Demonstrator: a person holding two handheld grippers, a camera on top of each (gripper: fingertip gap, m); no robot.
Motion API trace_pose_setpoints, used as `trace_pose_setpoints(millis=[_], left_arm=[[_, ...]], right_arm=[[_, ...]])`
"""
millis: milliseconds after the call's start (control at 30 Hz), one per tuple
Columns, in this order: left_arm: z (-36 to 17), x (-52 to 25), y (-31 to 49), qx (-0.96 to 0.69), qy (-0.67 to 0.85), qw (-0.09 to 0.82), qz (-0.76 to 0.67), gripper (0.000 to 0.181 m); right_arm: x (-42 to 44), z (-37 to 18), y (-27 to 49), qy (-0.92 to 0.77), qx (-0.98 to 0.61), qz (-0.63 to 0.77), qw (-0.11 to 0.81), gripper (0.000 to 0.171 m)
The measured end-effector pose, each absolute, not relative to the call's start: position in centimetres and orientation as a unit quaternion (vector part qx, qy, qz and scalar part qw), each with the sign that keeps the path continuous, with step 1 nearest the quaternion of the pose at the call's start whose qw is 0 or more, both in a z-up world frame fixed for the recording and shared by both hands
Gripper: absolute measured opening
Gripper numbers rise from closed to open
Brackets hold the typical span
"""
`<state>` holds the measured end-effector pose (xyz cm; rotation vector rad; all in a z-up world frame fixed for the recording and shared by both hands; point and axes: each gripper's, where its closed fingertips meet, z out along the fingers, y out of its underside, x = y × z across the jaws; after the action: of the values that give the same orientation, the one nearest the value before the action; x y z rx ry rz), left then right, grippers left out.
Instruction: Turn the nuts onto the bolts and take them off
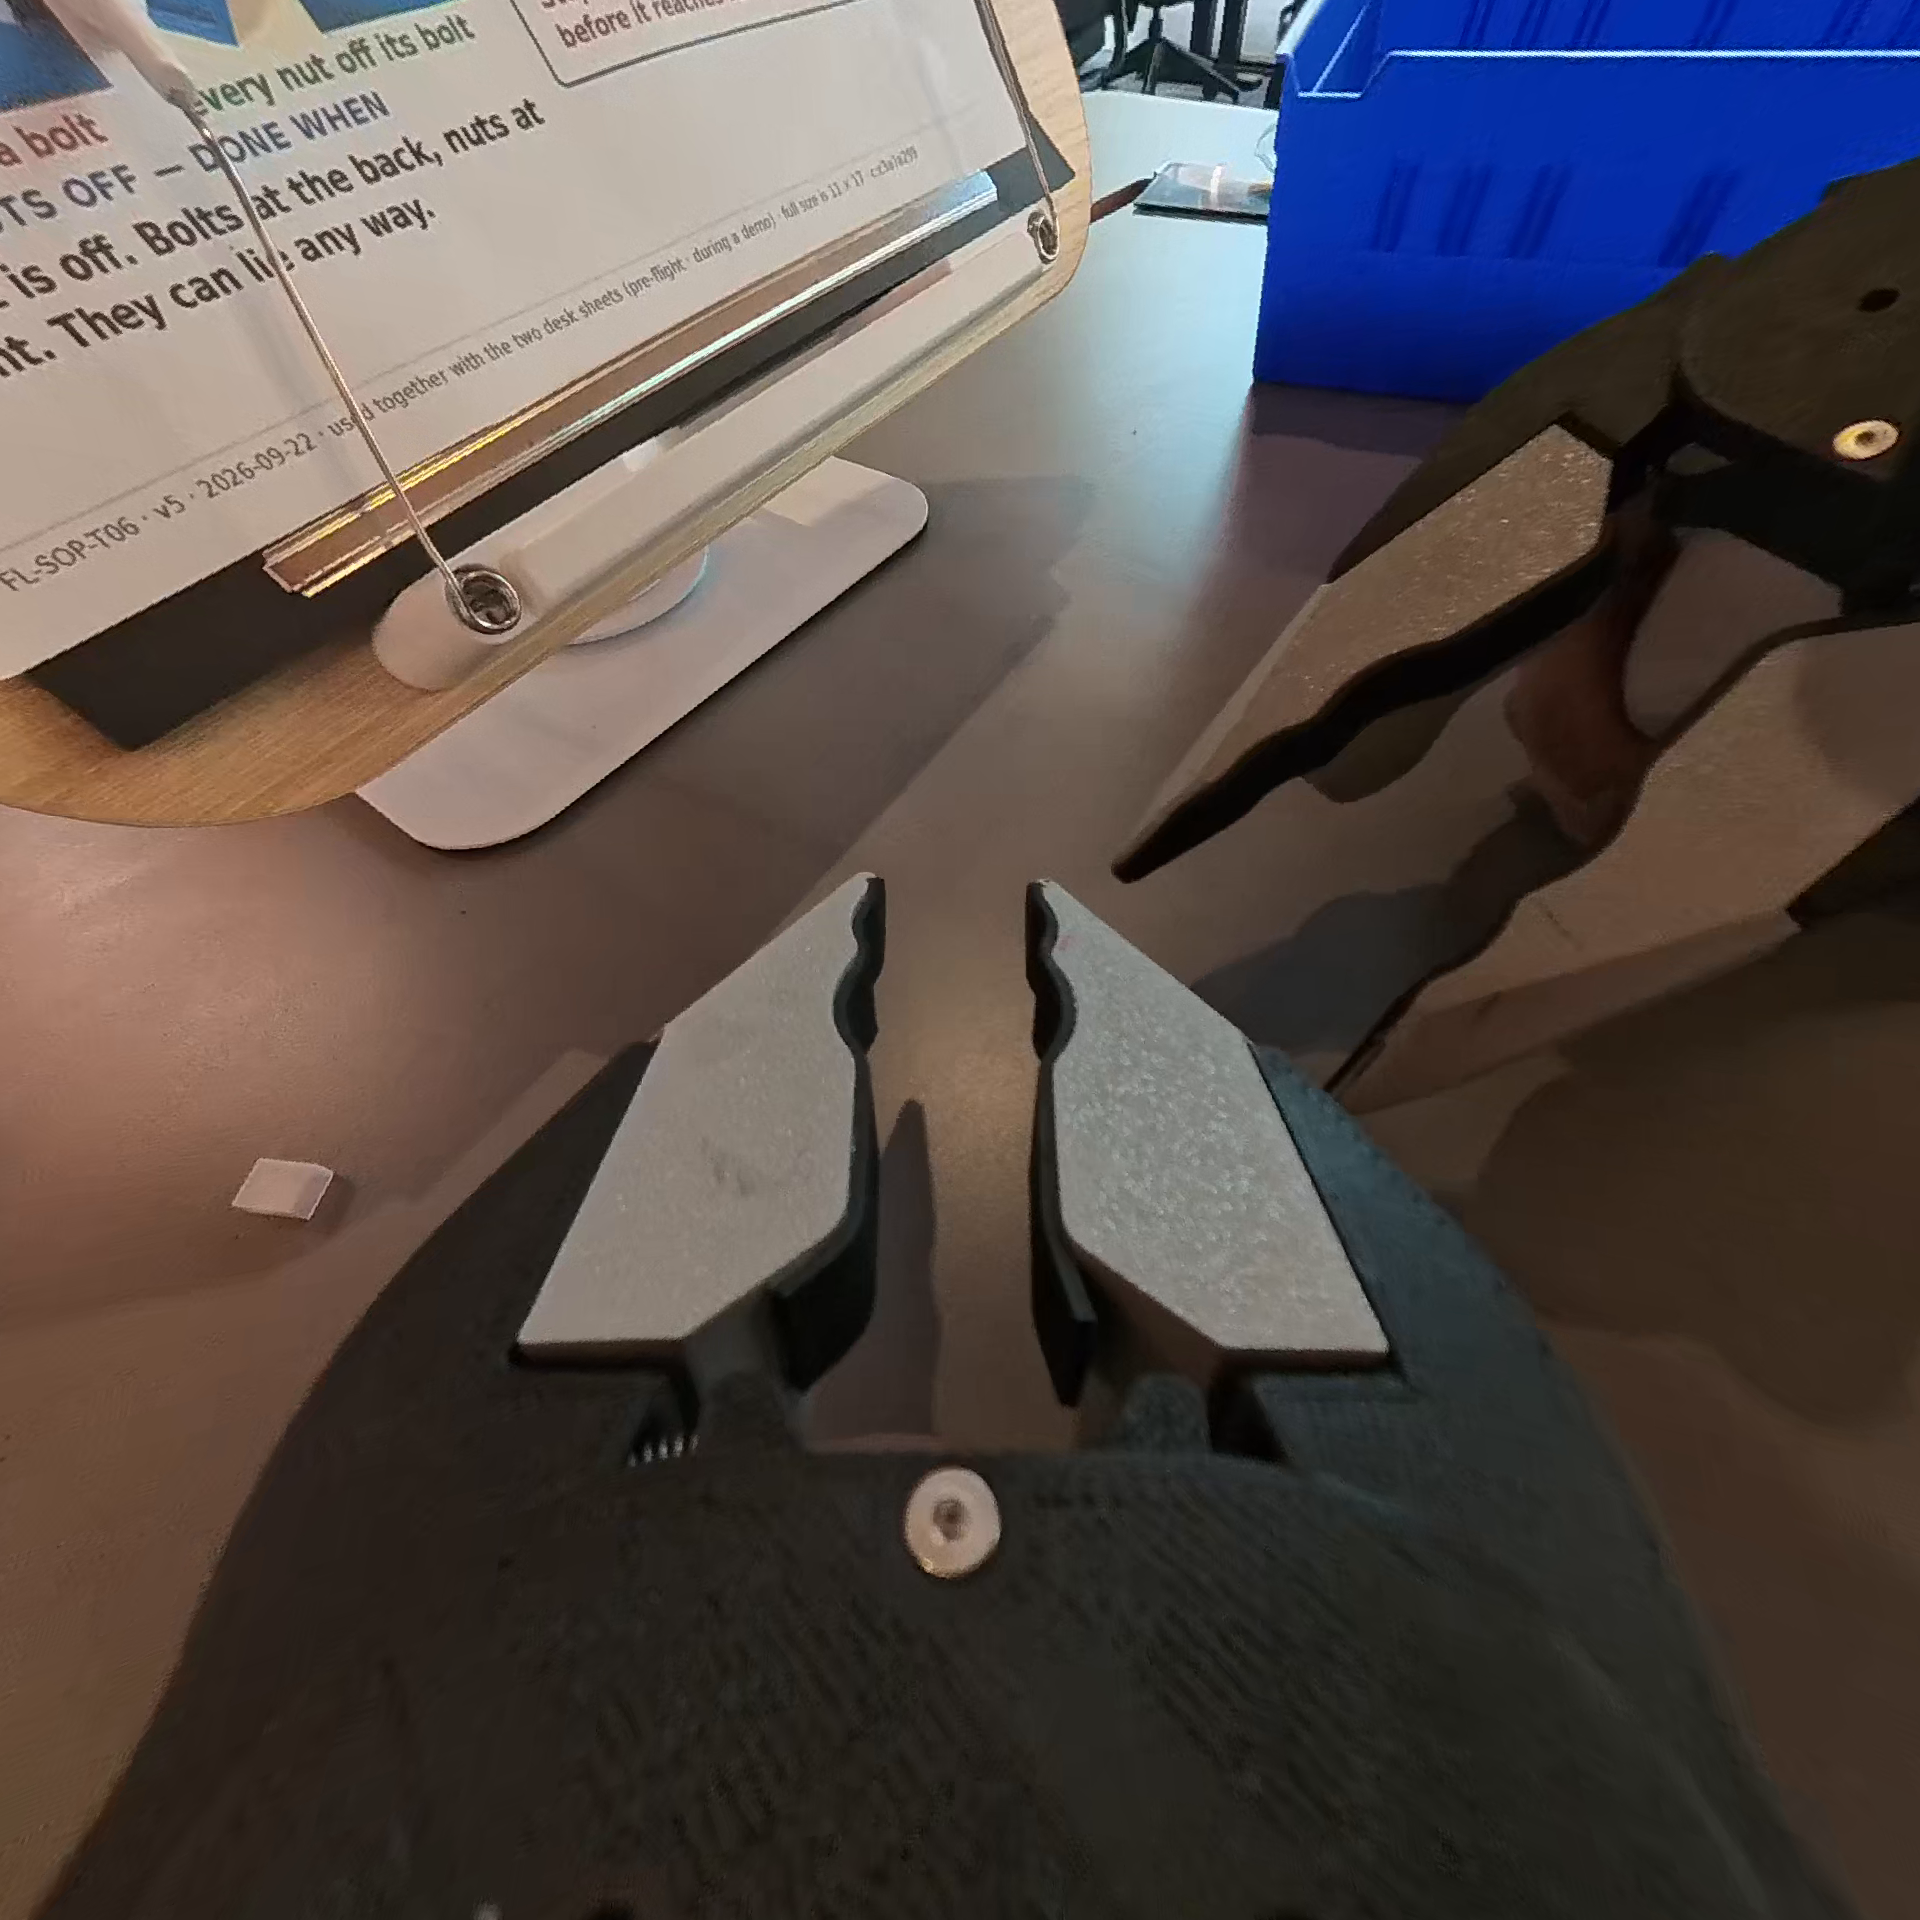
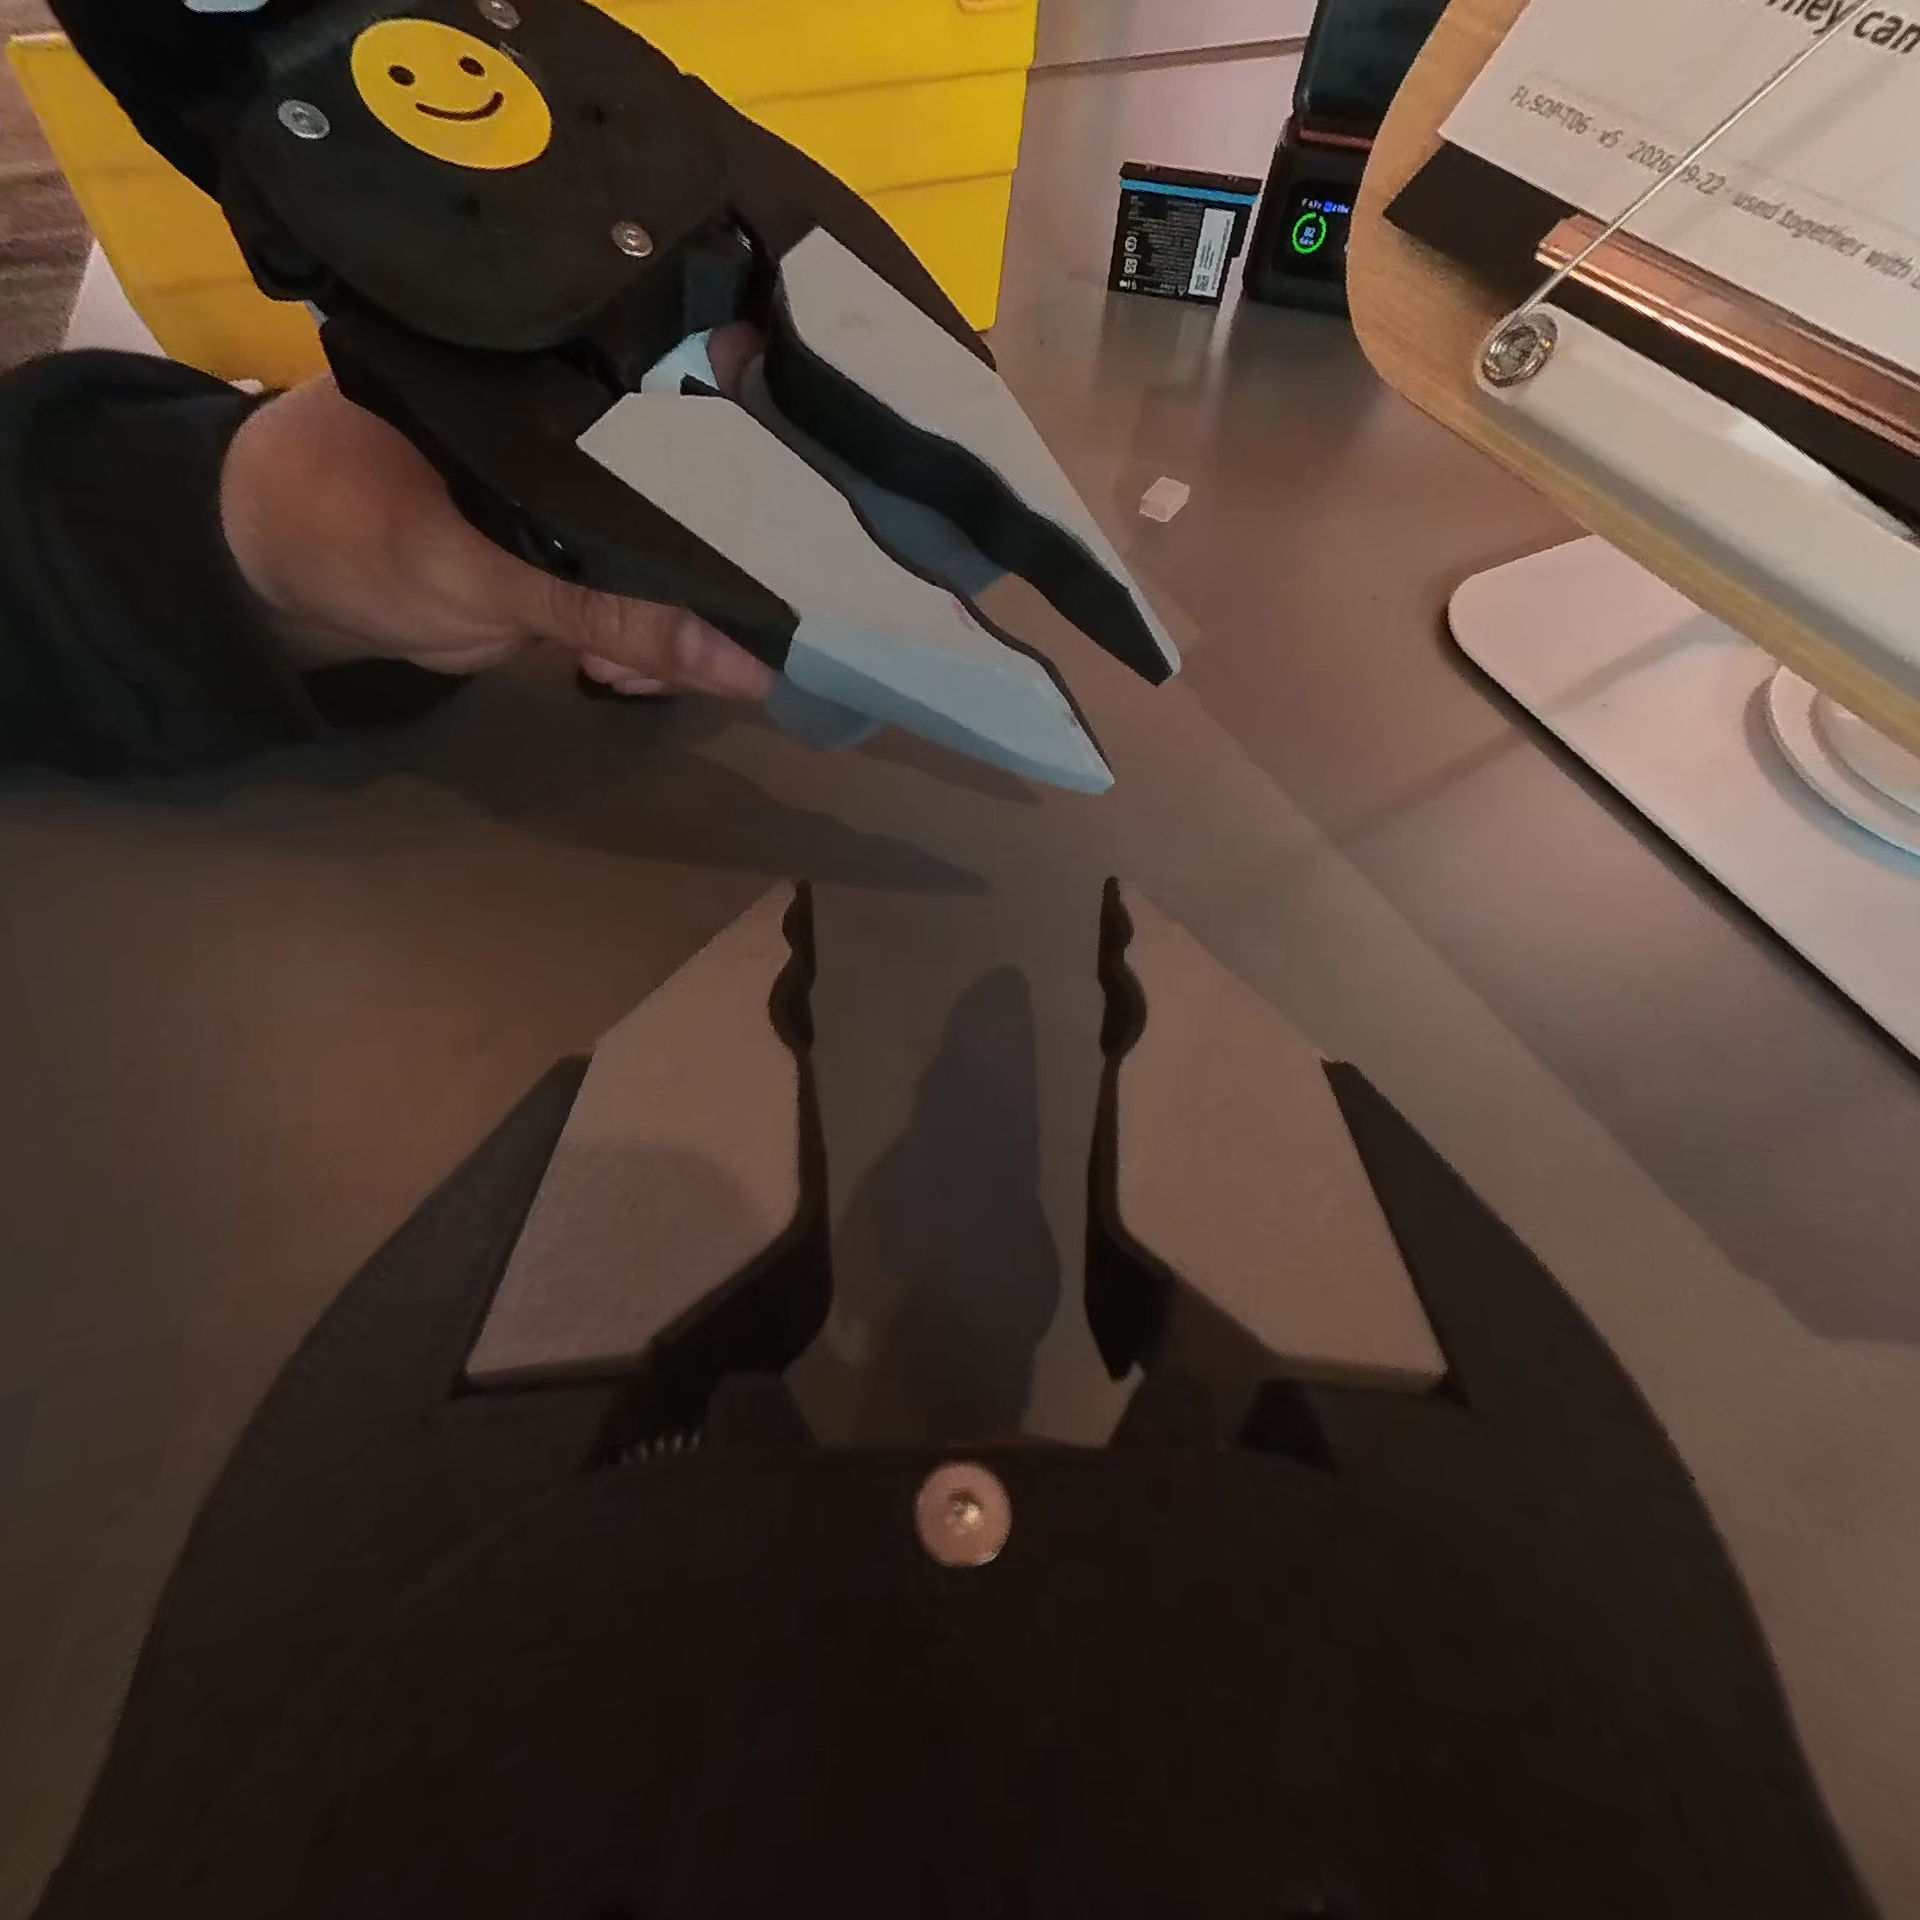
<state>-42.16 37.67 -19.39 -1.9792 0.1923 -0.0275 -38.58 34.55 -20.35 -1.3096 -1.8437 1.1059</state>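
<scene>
No nut or bolt shows in either view. My left gripper (image 1: 956, 904) is open and empty, its fingers a narrow gap apart, low over the brown table (image 1: 727, 987). It also shows in the right wrist view (image 2: 1132, 727), held by a hand (image 2: 416, 561), with a yellow smiley sticker on top. My right gripper (image 2: 956, 894) is open and empty, with a wider gap, just above the table. In the left wrist view the right gripper (image 1: 1236, 977) comes in from the right. The two grippers point towards each other with their tips close but apart.
A wooden document stand (image 1: 582, 436) on a white base (image 1: 665, 727) holds a printed sheet; it also shows in the right wrist view (image 2: 1662, 436). A blue bin (image 1: 1558, 208), a yellow bin (image 2: 883, 156), a small white block (image 1: 283, 1187), a battery (image 2: 1179, 244) and a charger (image 2: 1309, 229) are around.
</scene>
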Motion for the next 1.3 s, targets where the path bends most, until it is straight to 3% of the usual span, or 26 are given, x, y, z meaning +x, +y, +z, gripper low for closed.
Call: trace_pose_setpoints(millis=[200,567,933,1300], left_arm=[[-19.3,-42.9,37.8,-0.833,0.080,0.547,0.007,0.026],[-17.5,-44.3,37.0,-0.799,0.047,0.599,0.037,0.026],[-18.4,-44.7,36.9,-0.812,0.049,0.569,0.125,0.027],[-18.8,-44.5,37.0,-0.816,0.062,0.557,0.139,0.027]], right_arm=[[-39.1,-20.0,34.9,-0.689,-0.495,0.422,0.319,0.057],[-39.2,-21.0,37.7,-0.659,-0.561,0.366,0.342,0.093],[-39.2,-20.5,41.2,-0.599,-0.609,0.247,0.457,0.095],[-39.4,-20.6,41.2,-0.602,-0.609,0.231,0.462,0.095]])
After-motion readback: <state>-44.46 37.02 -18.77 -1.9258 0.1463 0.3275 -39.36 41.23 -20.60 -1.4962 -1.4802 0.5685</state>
